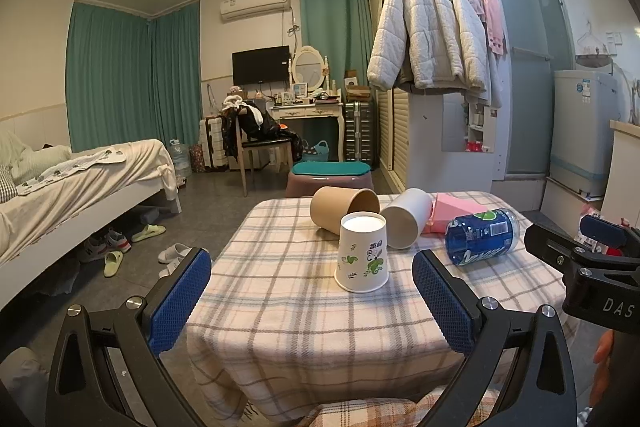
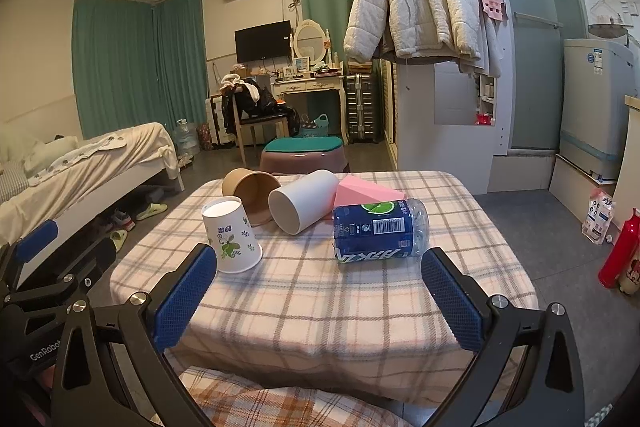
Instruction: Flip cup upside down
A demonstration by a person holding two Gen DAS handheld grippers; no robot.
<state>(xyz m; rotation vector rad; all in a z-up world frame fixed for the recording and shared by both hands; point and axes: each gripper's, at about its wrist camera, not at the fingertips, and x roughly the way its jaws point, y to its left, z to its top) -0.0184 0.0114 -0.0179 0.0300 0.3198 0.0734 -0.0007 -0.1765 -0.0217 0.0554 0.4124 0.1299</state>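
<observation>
1. Paper, thin and printed with green flowers: the cup (image 1: 362, 254) stands mouth-down on the checked tablecloth (image 1: 280, 307), base up, so the flip looks already done.
2. Left gripper (image 1: 316, 301) hangs just short of it, blue pads spread wide, nothing held.
3. Right gripper (image 2: 318, 301) likewise gapes empty, with the cup off to its left side.
4. Handling call: feather-light, soft-walled, easily crushed or tipped. If it needs nudging, pinch gently across the mid-wall, where the taper is moderate, not at the flimsy rim.
5. Brown cup (image 1: 342, 205), white cup (image 1: 408, 221) and blue bottle (image 1: 480, 237) lie on their sides just behind.
</observation>
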